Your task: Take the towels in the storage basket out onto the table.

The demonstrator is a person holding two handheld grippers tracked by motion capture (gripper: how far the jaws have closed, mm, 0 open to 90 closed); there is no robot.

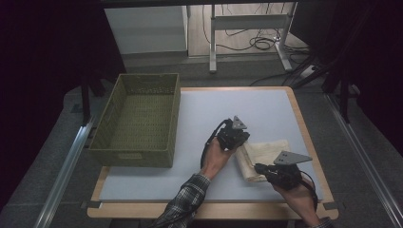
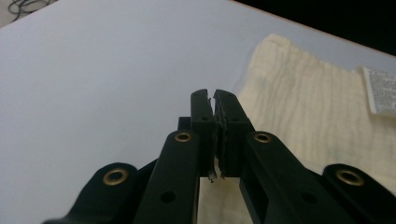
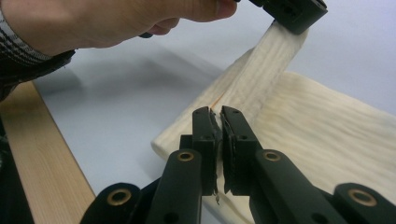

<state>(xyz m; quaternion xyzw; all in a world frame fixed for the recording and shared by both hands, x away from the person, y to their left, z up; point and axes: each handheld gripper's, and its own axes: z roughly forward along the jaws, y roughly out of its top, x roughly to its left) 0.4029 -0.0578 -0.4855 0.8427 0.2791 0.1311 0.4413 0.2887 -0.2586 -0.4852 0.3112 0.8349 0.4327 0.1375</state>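
A cream cloth point(image 1: 267, 150) lies folded on the right part of the white table top point(image 1: 214, 107). My left gripper point(image 1: 242, 142) is at the cloth's left edge, shut on it. In the right gripper view a strip of the cloth point(image 3: 275, 60) rises tight from the table to that left gripper point(image 3: 292, 21). My right gripper point(image 1: 259, 167) is at the cloth's near left corner, and in its own view its jaws point(image 3: 215, 111) are shut on the cloth's edge. In the left gripper view the jaws point(image 2: 214, 93) are pressed together over the cloth point(image 2: 303, 102), which bears a white label point(image 2: 380, 91).
An olive woven basket point(image 1: 133, 152) with nothing inside stands at the table's left side. A wooden rim point(image 1: 209, 210) runs round the table top. Beyond the far edge are a desk frame point(image 1: 247, 21) and floor cables point(image 1: 261, 43).
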